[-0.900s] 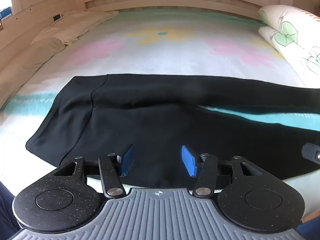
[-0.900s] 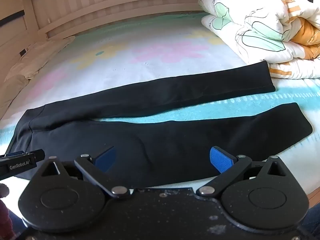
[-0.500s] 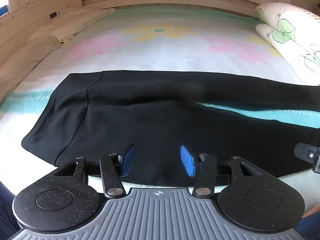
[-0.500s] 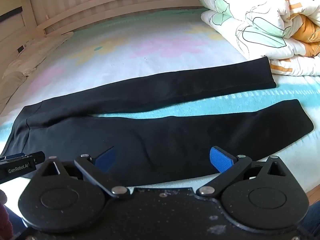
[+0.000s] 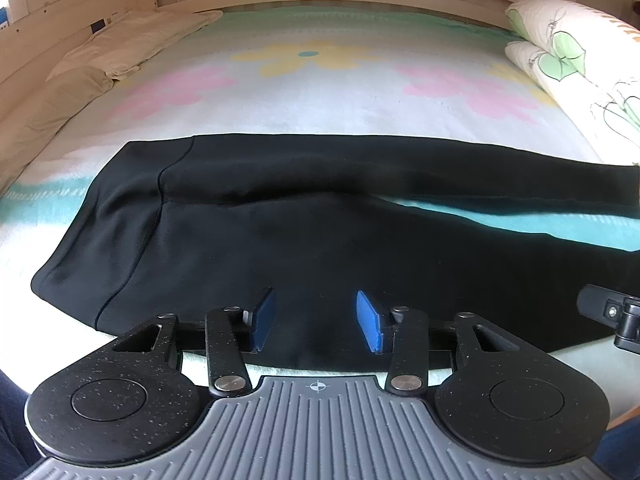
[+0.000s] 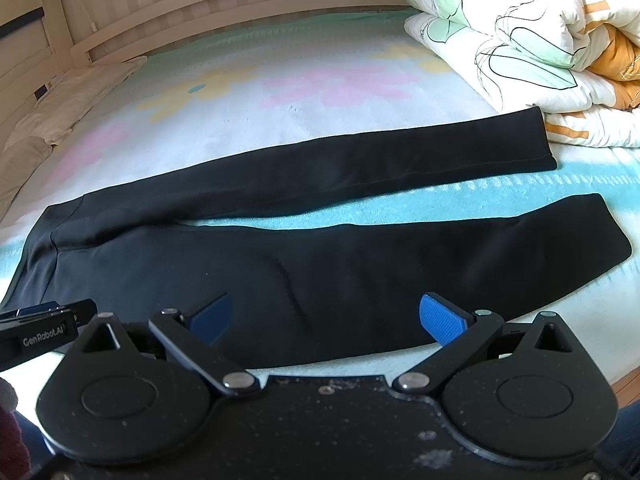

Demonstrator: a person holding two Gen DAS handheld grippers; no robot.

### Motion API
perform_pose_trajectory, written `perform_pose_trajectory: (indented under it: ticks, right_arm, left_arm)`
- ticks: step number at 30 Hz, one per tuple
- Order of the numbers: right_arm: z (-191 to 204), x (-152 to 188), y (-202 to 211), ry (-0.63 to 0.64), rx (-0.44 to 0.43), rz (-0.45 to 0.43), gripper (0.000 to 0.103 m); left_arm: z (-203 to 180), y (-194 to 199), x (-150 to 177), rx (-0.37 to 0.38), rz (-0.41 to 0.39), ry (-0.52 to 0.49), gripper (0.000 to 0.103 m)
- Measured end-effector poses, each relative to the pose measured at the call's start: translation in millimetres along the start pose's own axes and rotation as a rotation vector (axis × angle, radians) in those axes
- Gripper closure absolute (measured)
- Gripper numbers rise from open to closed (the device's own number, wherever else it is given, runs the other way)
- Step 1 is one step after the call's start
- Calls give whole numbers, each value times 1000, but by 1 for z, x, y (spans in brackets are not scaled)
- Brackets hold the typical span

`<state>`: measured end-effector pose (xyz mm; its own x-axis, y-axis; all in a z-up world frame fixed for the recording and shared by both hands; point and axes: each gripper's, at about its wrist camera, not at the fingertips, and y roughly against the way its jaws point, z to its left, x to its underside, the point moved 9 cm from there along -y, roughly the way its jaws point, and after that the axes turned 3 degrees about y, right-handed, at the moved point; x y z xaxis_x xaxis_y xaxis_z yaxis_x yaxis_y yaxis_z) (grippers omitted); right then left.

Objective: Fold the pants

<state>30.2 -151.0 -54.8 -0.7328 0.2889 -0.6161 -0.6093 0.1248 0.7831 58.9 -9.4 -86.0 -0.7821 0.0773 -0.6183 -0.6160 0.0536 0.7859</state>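
Black pants [image 5: 280,232] lie flat on the bed, waist to the left and both legs running to the right, a strip of sheet showing between the legs [image 6: 360,208]. My left gripper [image 5: 316,322] is open and empty, hovering over the near edge of the pants close to the waist. My right gripper [image 6: 326,320] is open wide and empty, over the near edge of the near leg [image 6: 400,276]. The far leg's cuff [image 6: 536,140] ends beside the folded duvet.
The bed sheet [image 5: 320,96] has a flower print. A folded white duvet [image 6: 540,40] with leaf print sits at the right. Beige pillows [image 5: 120,52] lie at the far left. A wooden bed rail [image 6: 240,8] runs along the back. The other gripper's body shows at the edge [image 6: 36,334].
Both grippers have risen and tipped slightly, so the pants appear lower and more fully in view. The pants have not moved; both grippers stay open.
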Motion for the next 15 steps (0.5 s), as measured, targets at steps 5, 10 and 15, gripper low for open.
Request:
perform_pose_trajectory:
  ticks: [5,10,15]
  right_arm:
    - [2,-2,-1,8,-3,12,0]
    - [4,-4,-2,19,-8,19,0]
    - [3,-3,-3,32,-11,27,0]
  left_arm:
    - [2,-2,2,-2,5,2,60]
    - [6,-3,3,7,19,23,60]
    - [10,-3,4,2,24,35,60]
